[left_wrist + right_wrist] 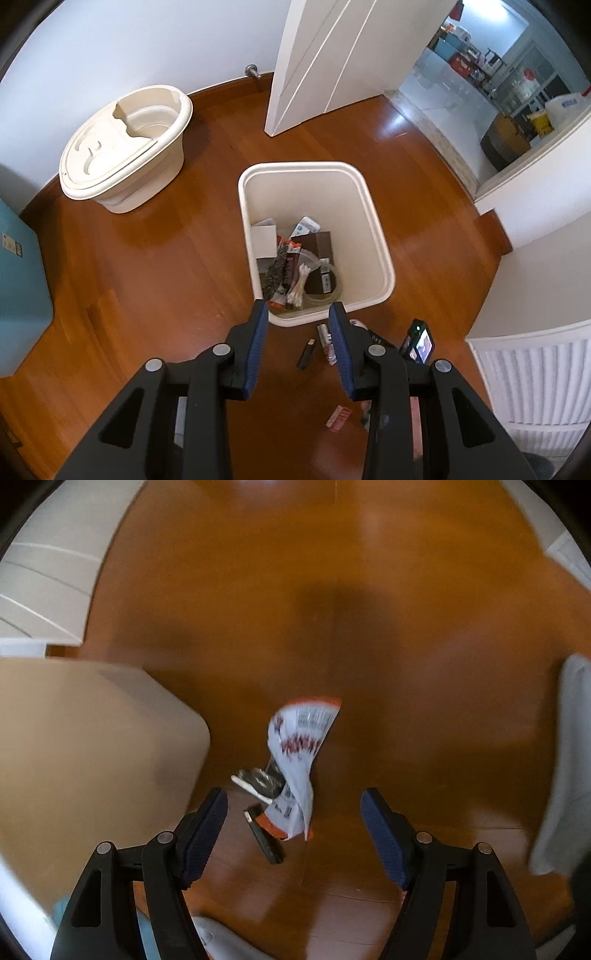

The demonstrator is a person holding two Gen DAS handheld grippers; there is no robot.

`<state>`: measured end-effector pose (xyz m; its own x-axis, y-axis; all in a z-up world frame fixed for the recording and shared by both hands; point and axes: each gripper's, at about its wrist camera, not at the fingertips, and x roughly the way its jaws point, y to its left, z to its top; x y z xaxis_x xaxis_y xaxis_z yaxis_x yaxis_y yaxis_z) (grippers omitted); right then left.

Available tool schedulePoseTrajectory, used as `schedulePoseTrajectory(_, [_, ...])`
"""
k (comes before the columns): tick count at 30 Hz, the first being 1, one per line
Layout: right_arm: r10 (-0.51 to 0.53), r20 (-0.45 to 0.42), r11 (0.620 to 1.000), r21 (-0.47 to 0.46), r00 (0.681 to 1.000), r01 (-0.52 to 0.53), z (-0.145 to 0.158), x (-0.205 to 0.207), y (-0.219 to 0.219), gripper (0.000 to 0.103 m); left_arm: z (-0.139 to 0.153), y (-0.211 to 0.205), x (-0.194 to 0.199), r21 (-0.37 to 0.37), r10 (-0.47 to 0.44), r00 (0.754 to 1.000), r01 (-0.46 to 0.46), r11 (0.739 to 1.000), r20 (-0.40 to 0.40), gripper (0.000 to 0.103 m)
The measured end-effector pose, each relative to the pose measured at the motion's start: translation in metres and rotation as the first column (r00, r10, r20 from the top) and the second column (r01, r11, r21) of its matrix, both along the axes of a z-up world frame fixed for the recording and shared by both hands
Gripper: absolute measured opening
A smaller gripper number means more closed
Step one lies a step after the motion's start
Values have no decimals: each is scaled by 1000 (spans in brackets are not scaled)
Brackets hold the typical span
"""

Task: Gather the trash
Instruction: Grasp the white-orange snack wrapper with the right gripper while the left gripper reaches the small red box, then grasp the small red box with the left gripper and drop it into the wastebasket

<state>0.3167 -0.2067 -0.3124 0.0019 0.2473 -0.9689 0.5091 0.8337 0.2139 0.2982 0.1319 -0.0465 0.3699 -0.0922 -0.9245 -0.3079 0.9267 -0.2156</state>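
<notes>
Trash is split around the white bin: boxes, wrappers and a bag of cotton swabs already lie inside it, while a crumpled white-and-orange wrapper, a black lighter and a small pink packet lie on the wooden floor just beside its near wall, probably next to go in. The right gripper points down over the wrapper with its jaws wide apart and empty, apparently lined up for a grab. The left gripper hangs at the bin's near rim, jaws partly apart, holding nothing.
</notes>
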Motion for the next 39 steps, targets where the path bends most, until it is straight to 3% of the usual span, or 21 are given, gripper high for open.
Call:
schedulePoseTrajectory(5, [-112, -33, 994, -4, 993, 111, -45, 4, -9, 77, -20, -3, 3, 22, -18, 998, 20, 1000, -60, 33])
schedulePoseTrajectory(9, [-46, -65, 999, 5, 997, 46, -72, 17, 4, 74, -30, -16, 7, 33, -50, 995, 53, 998, -89, 33])
schedulePoseTrajectory(10, [-42, -76, 999, -8, 996, 42, -76, 17, 5, 72, -31, -19, 8, 40, -56, 994, 60, 997, -91, 33])
schedulePoseTrajectory(12, [-68, -60, 997, -35, 996, 66, -76, 15, 2, 50, -36, -26, 10, 53, -68, 993, 73, 996, -101, 33])
schedulePoseTrajectory(14, [-44, -45, 998, -51, 998, 42, -76, 19, 3, 37, -46, -35, 12, 67, -83, 989, 91, 994, -121, 33])
schedulePoseTrajectory(18, [-47, -10, 999, 10, 999, 47, -66, 12, -9, 31, -87, -53, 7, 80, -121, 977, 137, 987, -178, 33])
schedulePoseTrajectory(19, [-34, 20, 999, 12, 999, 34, -58, 9, -11, 31, -107, -62, 2, 80, -138, 968, 158, 984, -211, 41])
schedulePoseTrajectory(20, [-20, 52, 1000, 7, 998, 20, -48, 6, -15, 31, -125, -70, -2, 75, -156, 957, 179, 981, -245, 55])
schedulePoseTrajectory(22, [22, 116, 999, -25, 993, -19, -27, 0, -28, 31, -175, -94, -19, 16, -208, 913, 228, 974, -351, 68])
schedulePoseTrajectory(24, [35, 150, 999, -46, 988, -29, -16, -3, -44, 31, -224, -131, -45, -72, -286, 854, 284, 956, -434, 68])
schedulePoseTrajectory(27, [18, 194, 999, -49, 981, -8, 0, 5, -79, 31, -288, -215, -99, -98, -477, 727, 498, 862, -493, 68])
schedulePoseTrajectory(29, [13, 238, 997, -76, 971, 5, 11, 11, -102, 31, -317, -255, -124, -94, -546, 667, 587, 804, -506, 68])
schedulePoseTrajectory(30, [-1, 247, 997, -71, 969, 20, 11, 15, -116, 31, -328, -268, -131, -74, -559, 655, 614, 786, -509, 68])
schedulePoseTrajectory(31, [-23, 252, 998, -58, 967, 39, 13, 16, -128, 31, -340, -278, -136, -45, -553, 659, 622, 782, -511, 68])
schedulePoseTrajectory(32, [-48, 257, 997, -43, 965, 61, 14, 17, -135, 31, -351, -284, -138, -33, -533, 673, 605, 795, -513, 68])
schedulePoseTrajectory(36, [-77, 295, 996, -21, 953, 87, 23, 14, -152, 31, -387, -284, -133, -2, -411, 732, 489, 872, -544, 68])
schedulePoseTrajectory(39, [-64, 310, 997, -15, 949, 73, 16, 16, -144, 32, -389, -276, -119, 59, -357, 780, 446, 893, -514, 68])
